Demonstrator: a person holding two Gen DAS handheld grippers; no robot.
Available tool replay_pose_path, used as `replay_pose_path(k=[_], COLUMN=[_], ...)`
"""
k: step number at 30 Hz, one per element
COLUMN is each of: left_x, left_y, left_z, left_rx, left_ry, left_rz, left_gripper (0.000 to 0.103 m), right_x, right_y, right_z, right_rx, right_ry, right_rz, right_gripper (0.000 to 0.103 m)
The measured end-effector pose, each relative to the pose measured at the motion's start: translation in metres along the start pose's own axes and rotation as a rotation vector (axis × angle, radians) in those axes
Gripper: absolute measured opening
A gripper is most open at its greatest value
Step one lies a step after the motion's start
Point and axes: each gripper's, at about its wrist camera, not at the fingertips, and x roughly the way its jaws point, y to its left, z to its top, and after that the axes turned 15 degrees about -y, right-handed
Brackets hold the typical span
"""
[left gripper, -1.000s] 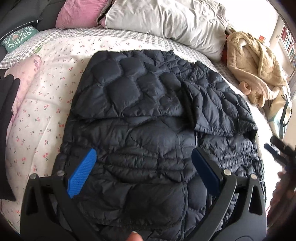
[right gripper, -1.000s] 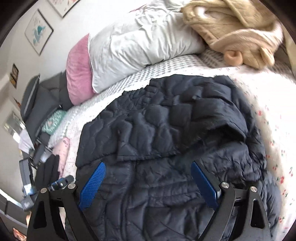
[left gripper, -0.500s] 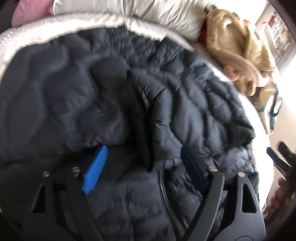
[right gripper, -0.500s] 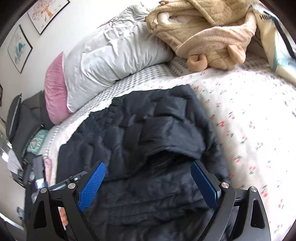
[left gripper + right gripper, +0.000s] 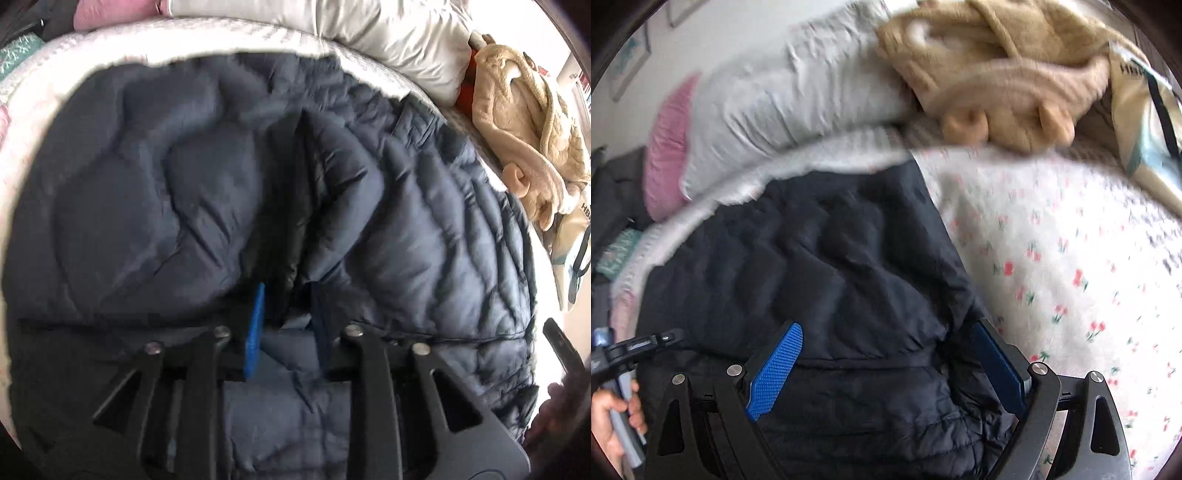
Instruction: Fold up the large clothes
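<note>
A navy quilted puffer jacket (image 5: 184, 206) lies spread on the bed and fills the left wrist view. It also shows in the right wrist view (image 5: 812, 258). My left gripper (image 5: 288, 325) is pressed down on the jacket, its blue pads shut on a fold of the fabric near the middle. My right gripper (image 5: 886, 365) sits low over the jacket's right edge, jaws still apart with jacket fabric between them.
The floral bedspread (image 5: 1052, 258) lies to the right. A grey pillow (image 5: 798, 99) and a pink pillow (image 5: 665, 147) lie at the head. A beige fluffy robe (image 5: 997, 74) and a bag (image 5: 1145, 122) lie at the far right.
My left gripper dropped onto the jacket and closed on a fold. My right gripper moved right and down to the jacket's right edge and narrowed its jaws.
</note>
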Motion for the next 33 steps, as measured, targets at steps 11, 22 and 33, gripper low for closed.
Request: replay_pose_path(k=[11,22,33], left_x=[-0.085,-0.203,-0.238], left_y=[0.005,0.057,0.127], left_z=[0.013,-0.008,-0.065], left_rx=[0.071,0.093,-0.013], left_ry=[-0.057,-0.053,0.093], left_rz=[0.051,0.025,-0.057], left_gripper=[0.084,0.095,0.095], right_x=[-0.043,-0.144,-0.199], right_y=[0.002,0.005,-0.035], right_z=[0.014,0.020,-0.033], right_rx=[0.029,-0.028,-0.079], right_ry=[-0.018,-0.011,0.186], right_rz=[0.116,0.269,0.277], right_gripper=[0.094,0.094,0.094])
